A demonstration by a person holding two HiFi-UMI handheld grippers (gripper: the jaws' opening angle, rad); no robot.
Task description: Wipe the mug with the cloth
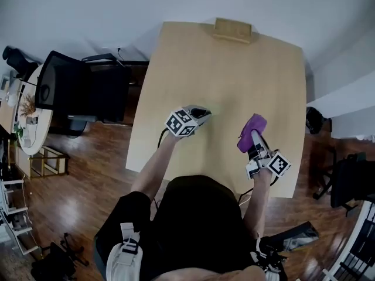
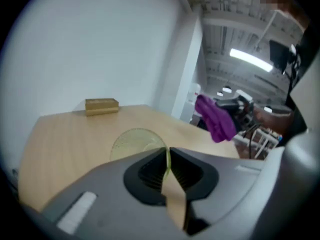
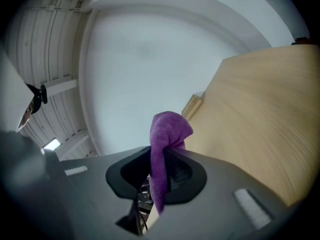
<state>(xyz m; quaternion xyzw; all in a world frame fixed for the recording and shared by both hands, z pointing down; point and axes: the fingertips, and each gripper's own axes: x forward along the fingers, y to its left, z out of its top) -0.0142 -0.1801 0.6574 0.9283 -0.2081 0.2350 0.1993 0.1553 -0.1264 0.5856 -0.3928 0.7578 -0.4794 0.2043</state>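
A translucent yellow-green mug (image 2: 134, 141) lies on its side over the light wooden table (image 1: 222, 69), its thin rim pinched between the pads of my left gripper (image 2: 167, 153). In the head view the left gripper (image 1: 201, 114) is near the table's middle, and the mug is mostly hidden behind it. My right gripper (image 1: 255, 137) is shut on a purple cloth (image 1: 252, 130), held up off the table to the right of the mug. The cloth (image 3: 167, 134) bunches above the right gripper's (image 3: 161, 156) jaws. From the left gripper view the cloth (image 2: 216, 118) hangs apart from the mug.
A small wooden block (image 1: 232, 30) sits at the table's far edge, also seen as the block (image 2: 102, 105) in the left gripper view. A black office chair (image 1: 76, 89) stands left of the table. Wooden floor surrounds it, with shelves (image 1: 17, 215) at the left.
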